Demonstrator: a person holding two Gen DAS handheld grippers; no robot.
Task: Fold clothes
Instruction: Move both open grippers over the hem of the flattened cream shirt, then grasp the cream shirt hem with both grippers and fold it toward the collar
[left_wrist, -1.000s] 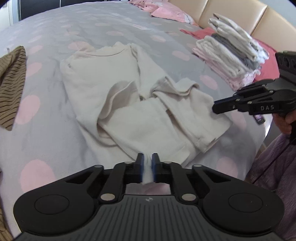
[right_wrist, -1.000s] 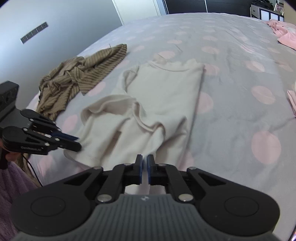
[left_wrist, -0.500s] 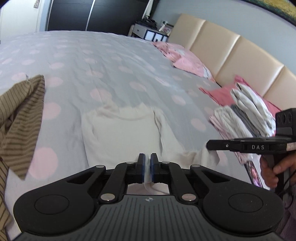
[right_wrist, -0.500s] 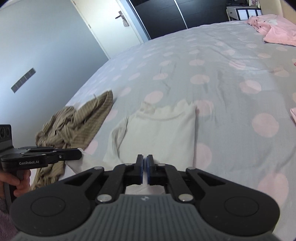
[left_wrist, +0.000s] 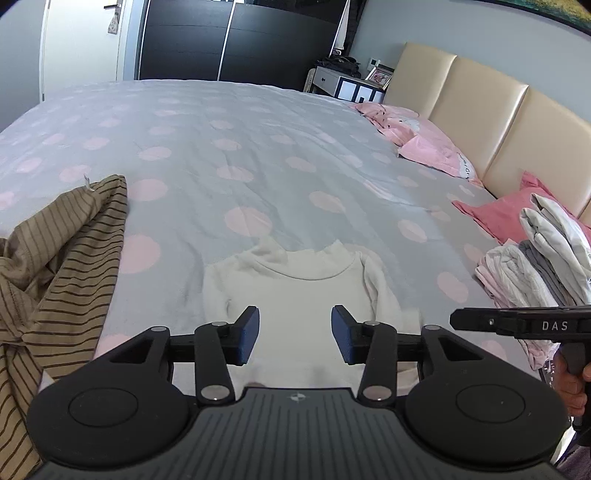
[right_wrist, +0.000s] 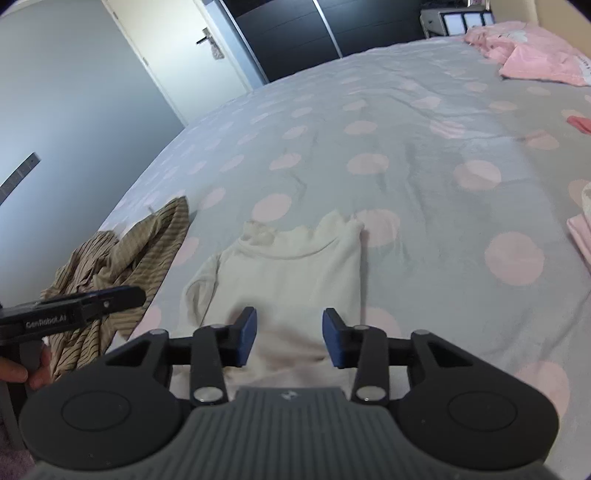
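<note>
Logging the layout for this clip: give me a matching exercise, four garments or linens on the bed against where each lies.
Things:
1. cream top
2. striped brown garment
3. folded stack of clothes
4. pink pillows

Places, as the left wrist view shows them:
A. far end of the bed, by the beige headboard
B. spread flat straight ahead of the open left gripper
C. crumpled at the left edge of the picture
D. right edge, just above the right gripper

Pairs: 1-B, 2-C, 3-D, 4-A
</note>
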